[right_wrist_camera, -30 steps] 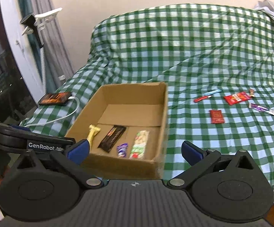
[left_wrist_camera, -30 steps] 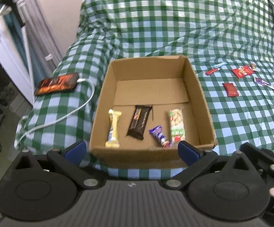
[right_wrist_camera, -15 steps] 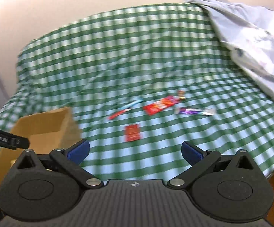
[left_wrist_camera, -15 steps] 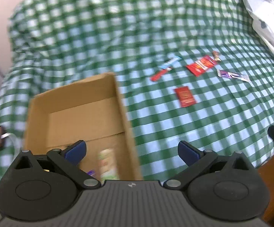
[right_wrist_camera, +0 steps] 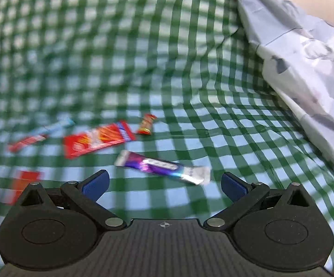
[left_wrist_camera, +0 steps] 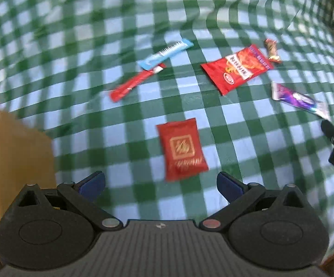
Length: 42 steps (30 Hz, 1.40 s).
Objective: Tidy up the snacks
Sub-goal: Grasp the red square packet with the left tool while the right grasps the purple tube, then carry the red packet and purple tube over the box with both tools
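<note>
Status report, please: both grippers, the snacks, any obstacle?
Left gripper open, empty, over small red packet. Right gripper open, empty, over purple bar. Six snacks loose on checked cloth; nothing in the way.

Both fisheye views are evenly and fairly brightly lit, with soft light, no glare and only faint shadows under the snack wrappers. In the left wrist view the green checked bedcover [left_wrist_camera: 213, 120] bows strongly toward the edges and is smeared at top and left, while the square red packet [left_wrist_camera: 182, 149] is only slightly soft. The right wrist view is blurrier: the checks streak sideways, the long red packet [right_wrist_camera: 97, 142] is smeared, and the black gripper body stays sharp.
</note>
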{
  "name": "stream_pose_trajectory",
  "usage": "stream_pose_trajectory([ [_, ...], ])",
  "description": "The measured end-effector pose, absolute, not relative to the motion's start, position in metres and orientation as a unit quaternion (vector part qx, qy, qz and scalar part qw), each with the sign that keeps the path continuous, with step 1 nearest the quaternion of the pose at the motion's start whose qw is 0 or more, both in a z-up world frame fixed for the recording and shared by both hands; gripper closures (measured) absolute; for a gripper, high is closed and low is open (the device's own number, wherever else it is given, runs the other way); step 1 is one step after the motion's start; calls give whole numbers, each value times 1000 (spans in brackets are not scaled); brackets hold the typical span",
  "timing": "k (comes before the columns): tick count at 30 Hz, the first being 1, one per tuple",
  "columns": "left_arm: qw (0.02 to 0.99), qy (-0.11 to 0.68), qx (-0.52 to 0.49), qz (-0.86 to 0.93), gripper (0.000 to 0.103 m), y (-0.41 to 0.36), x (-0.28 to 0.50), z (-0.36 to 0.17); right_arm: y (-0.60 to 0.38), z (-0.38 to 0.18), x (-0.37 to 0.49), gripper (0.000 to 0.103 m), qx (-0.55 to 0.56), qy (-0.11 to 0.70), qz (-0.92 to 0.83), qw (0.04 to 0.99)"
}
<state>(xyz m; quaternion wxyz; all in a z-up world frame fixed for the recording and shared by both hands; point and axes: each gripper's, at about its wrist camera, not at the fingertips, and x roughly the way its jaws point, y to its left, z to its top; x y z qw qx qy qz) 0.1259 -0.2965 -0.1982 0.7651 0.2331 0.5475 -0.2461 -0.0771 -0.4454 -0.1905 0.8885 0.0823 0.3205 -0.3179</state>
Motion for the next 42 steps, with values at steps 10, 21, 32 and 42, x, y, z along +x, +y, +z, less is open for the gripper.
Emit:
stream_pose_trajectory([
  [10, 747, 589, 196, -237, 0, -312, 166, -264, -519, -280, 9, 1, 59, 381, -228, 894],
  [21, 760, 558, 204, -262, 57, -308, 151, -243, -518, -282, 2, 51, 87, 352, -201, 910],
  [32, 772, 539, 188, -280, 58, -252, 120, -182, -468, -240, -29, 83, 123, 317, -210, 917],
  [42, 815, 457, 199, -296, 58, -140, 43, -87, -358, -158, -112, 83, 209, 212, -187, 936],
])
